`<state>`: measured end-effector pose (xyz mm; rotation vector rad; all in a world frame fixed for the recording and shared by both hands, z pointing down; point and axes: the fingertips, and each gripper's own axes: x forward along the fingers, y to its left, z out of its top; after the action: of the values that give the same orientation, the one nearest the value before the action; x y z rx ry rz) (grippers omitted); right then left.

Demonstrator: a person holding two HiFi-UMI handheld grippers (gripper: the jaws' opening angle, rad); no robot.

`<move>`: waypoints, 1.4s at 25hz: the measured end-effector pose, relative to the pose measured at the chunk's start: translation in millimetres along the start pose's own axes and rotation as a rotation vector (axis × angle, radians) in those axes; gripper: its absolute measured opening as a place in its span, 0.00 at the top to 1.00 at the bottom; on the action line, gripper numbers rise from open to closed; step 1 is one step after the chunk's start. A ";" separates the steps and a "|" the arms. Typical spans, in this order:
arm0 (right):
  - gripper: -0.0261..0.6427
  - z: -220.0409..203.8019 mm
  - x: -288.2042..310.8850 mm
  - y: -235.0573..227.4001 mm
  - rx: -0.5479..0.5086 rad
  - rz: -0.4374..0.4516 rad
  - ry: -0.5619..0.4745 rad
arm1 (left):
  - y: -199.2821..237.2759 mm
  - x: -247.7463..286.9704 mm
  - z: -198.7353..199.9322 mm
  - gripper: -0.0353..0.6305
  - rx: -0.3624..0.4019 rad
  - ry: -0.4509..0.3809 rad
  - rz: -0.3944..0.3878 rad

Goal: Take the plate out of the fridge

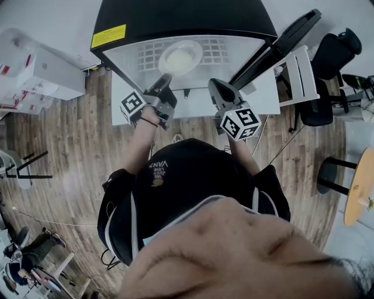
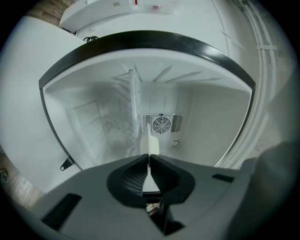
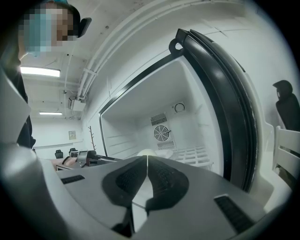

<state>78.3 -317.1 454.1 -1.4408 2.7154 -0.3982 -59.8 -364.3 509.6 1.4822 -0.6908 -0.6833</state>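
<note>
Plate [image 1: 181, 57] | rim pinched between left gripper [image 1: 165, 79] fingers [image 2: 129, 174] | inside fridge [image 1: 175, 17]

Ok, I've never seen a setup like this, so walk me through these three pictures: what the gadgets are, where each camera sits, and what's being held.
There is no robot here. A person holds a two-jaw gripper in each hand and faces an open fridge. The head view comes from a camera on the person's head that looks steeply down. The other two cameras ride on the grippers and look along their jaws. A white plate lies on the fridge's wire shelf. The left gripper is closed on the plate's near rim, and its own view shows the plate edge-on between the jaws. The right gripper is shut and empty, in front of the fridge opening.
</note>
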 end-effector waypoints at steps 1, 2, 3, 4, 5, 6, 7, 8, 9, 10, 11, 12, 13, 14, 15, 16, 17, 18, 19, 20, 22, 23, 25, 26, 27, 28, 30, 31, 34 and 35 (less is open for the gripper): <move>0.94 -0.2 0.5 -0.2 0.002 0.001 0.000 | -0.9 -0.6 -0.8 0.90 0.003 0.002 -0.005; 0.94 -0.3 1.0 -0.4 0.004 0.001 0.001 | -1.5 -1.1 -1.4 0.90 0.006 0.004 -0.009; 0.94 -0.4 1.7 -0.8 0.007 0.001 0.001 | -0.9 -2.1 -1.9 0.90 0.006 0.005 -0.009; 0.94 -0.5 2.4 -1.2 0.010 0.002 0.001 | 0.4 -3.3 -2.4 0.90 0.004 0.007 -0.005; 0.94 -0.9 3.3 -1.8 0.013 0.002 0.002 | 1.5 -4.6 -2.9 0.90 0.001 0.008 -0.001; 0.94 -1.6 4.4 -2.7 0.020 0.003 0.003 | 2.5 -5.7 -3.3 0.90 -0.001 0.008 0.002; 0.94 -2.5 6.0 -3.9 0.030 0.003 0.005 | 3.7 -6.4 -3.1 0.90 -0.001 0.009 0.003; 0.94 -3.6 7.9 -5.7 0.043 0.002 0.007 | 4.5 -6.9 -2.8 0.90 0.002 0.010 0.002; 0.94 -4.9 9.8 -7.7 0.060 0.001 0.009 | 3.6 -7.0 -3.1 0.90 0.004 0.010 -0.002; 0.94 -6.0 11.8 -10.0 0.081 0.001 0.012 | 1.4 -7.0 -4.0 0.90 0.004 0.010 -0.008; 0.94 -6.8 13.9 -12.2 0.106 0.000 0.014 | 0.2 -7.2 -4.8 0.90 0.004 0.011 -0.012; 0.94 -7.3 15.9 -14.5 0.129 -0.001 0.016 | 0.8 -7.9 -5.0 0.90 0.005 0.012 -0.014; 0.94 -7.6 18.0 -16.8 0.148 -0.005 0.017 | 1.7 -8.9 -5.1 0.90 0.006 0.014 -0.014; 0.94 -7.6 19.9 -19.0 0.160 -0.009 0.018 | 1.9 -9.9 -5.4 0.90 0.005 0.017 -0.014; 0.94 -7.5 21.9 -20.8 0.166 -0.014 0.018 | 2.2 -11.2 -5.4 0.90 0.005 0.019 -0.013; 0.94 -7.6 24.1 -22.3 0.172 -0.017 0.020 | 2.2 -12.4 -5.4 0.90 0.009 0.021 -0.012; 0.94 -8.0 26.7 -23.3 0.180 -0.016 0.024 | 0.7 -13.2 -6.0 0.90 0.012 0.024 -0.011; 0.94 -8.8 29.7 -24.0 0.195 -0.012 0.030 | -1.1 -13.8 -6.8 0.90 0.015 0.027 -0.011; 0.94 -9.7 32.7 -24.7 0.213 -0.009 0.034 | -2.0 -14.4 -7.4 0.90 0.016 0.029 -0.011; 0.94 -10.3 35.8 -25.5 0.233 -0.007 0.034 | -2.3 -14.9 -7.7 0.90 0.015 0.031 -0.012; 0.94 -11.3 41.5 -27.8 0.275 -0.007 0.029 | -1.9 -15.9 -7.8 0.90 0.012 0.036 -0.014; 0.94 -12.4 44.5 -29.3 0.299 -0.007 0.027 | -1.5 -16.4 -7.6 0.90 0.011 0.037 -0.015; 0.81 -16.4 51.1 -31.8 0.356 -0.006 0.033 | -0.3 -17.8 -6.8 0.90 0.007 0.039 -0.015; 0.74 -19.0 54.5 -32.6 0.393 -0.003 0.039 | 0.0 -18.3 -6.5 0.90 0.004 0.040 -0.016; 0.73 -21.9 57.8 -33.1 0.442 0.003 0.042 | -0.1 -18.7 -6.3 0.90 0.002 0.041 -0.018; 0.73 -24.9 60.9 -33.6 0.506 0.014 0.039 | -0.5 -19.0 -6.2 0.90 0.000 0.042 -0.020; 0.72 -28.8 66.3 -34.9 0.650 0.040 0.015 | -0.5 -19.6 -6.0 0.90 -0.002 0.046 -0.023; 0.72 -30.2 68.4 -36.0 0.714 0.048 0.002 | -0.2 -20.1 -5.9 0.90 -0.002 0.048 -0.023; 0.72 -34.2 72.6 -39.4 0.807 0.046 -0.016 | -0.2 -21.5 -5.6 0.90 -0.001 0.054 -0.025; 0.72 -34.9 73.2 -39.7 0.811 0.042 -0.016 | -0.5 -22.0 -5.6 0.90 0.001 0.056 -0.025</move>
<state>63.5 -391.2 503.5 -1.1166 2.1202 -1.2757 -69.6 -343.8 509.4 1.5072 -0.6305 -0.6589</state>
